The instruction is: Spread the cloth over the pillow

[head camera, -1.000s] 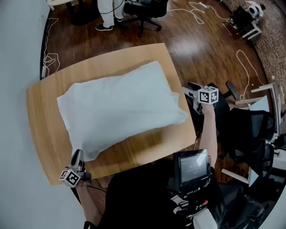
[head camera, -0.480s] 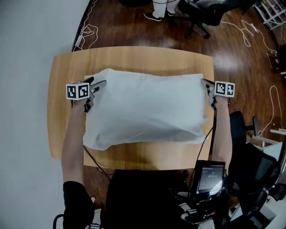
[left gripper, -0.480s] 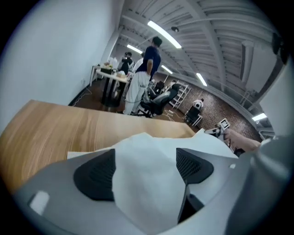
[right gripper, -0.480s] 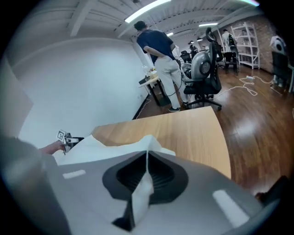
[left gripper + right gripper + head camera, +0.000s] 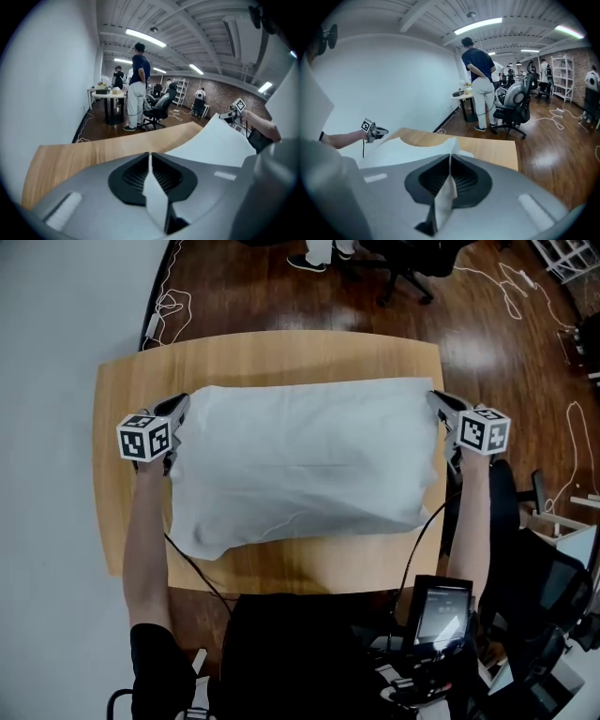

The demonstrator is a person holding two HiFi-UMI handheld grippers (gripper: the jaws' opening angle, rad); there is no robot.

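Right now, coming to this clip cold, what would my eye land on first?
The white cloth fills the middle of the wooden table, pulled out wide. The left gripper is shut on its far left corner and the right gripper on its far right corner. Beyond the table, a person's shoes and an office chair stand on the dark floor.

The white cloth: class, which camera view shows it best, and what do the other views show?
The head view: it shows the whole cloth spread across the table, held at its far corners by the left gripper and right gripper. Each gripper view shows only a pinched fold between shut jaws and a strip beyond.
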